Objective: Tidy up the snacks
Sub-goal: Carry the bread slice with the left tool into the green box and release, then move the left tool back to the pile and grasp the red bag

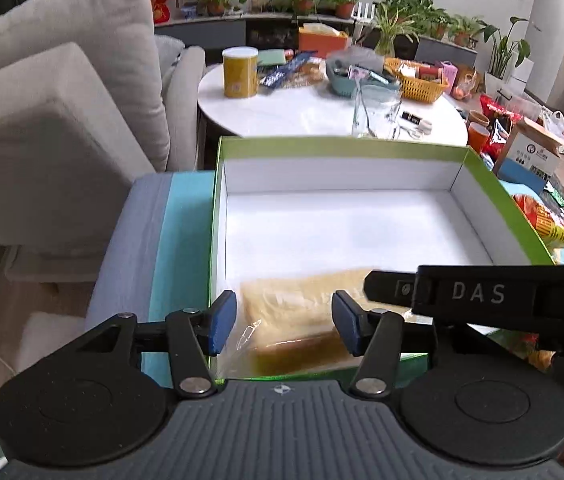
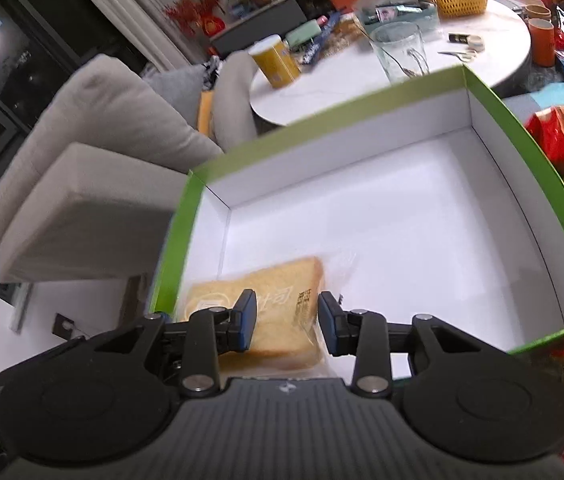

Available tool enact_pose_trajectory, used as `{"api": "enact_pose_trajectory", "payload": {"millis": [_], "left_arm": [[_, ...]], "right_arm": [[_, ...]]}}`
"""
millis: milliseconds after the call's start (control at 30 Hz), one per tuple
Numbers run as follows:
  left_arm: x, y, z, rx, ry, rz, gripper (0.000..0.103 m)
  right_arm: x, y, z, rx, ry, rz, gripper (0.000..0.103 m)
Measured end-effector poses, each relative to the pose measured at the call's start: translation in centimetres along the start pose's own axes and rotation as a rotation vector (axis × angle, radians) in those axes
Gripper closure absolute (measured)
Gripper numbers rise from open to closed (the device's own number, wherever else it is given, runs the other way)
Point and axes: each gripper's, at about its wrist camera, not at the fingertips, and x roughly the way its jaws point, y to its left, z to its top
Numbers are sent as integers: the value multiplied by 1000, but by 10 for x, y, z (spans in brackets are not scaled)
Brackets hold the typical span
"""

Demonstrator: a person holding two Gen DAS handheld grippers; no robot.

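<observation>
Nearest the right wrist camera, the right gripper (image 2: 287, 324) sits low in the frame with its blue-padded jaws spread apart, straddling a clear-wrapped slice of toast bread (image 2: 266, 312) without pinching it. The packet lies inside the green-rimmed, white-lined shallow cardboard box (image 2: 382, 216), in the box's corner at the lower left of that frame. In the left wrist view the left gripper (image 1: 284, 326) is likewise spread, hovering over the same packet at lower centre, and grips nothing. A black bar of the other tool crosses the lower right of that view, lettered "DAS".

The step in hand looks like the placing of the first snack: the bread seems set down and let go, and the rest of the box is bare. The next move, as I judge it, calls for lifting clear without snagging the loose wrapper, then reaching for another packet, probably the red and yellow crinkly snack bag (image 2: 562, 144) just beside the box at the right edge.

The bread's wrapper bears printed Chinese characters and a round logo, too blurred to read surely.

Farther off, on the round white table (image 1: 302, 112) in the upper middle, stand a yellow cylindrical canister (image 1: 240, 72), a clear glass jug (image 1: 374, 112) and an orange plastic basket (image 1: 418, 80); their labels cannot be read.
</observation>
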Motion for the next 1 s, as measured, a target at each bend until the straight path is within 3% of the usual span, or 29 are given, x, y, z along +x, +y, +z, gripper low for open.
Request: {"api": "enact_pose_trajectory", "payload": {"millis": [633, 1000], "left_arm": [[-65, -6, -25, -41, -50, -10, 46], [-97, -21, -58, -29, -52, -20, 42]], "right_arm": [[-80, 6, -21, -104, -116, 0, 50], [-99, -15, -57, -134, -79, -78, 49]]}}
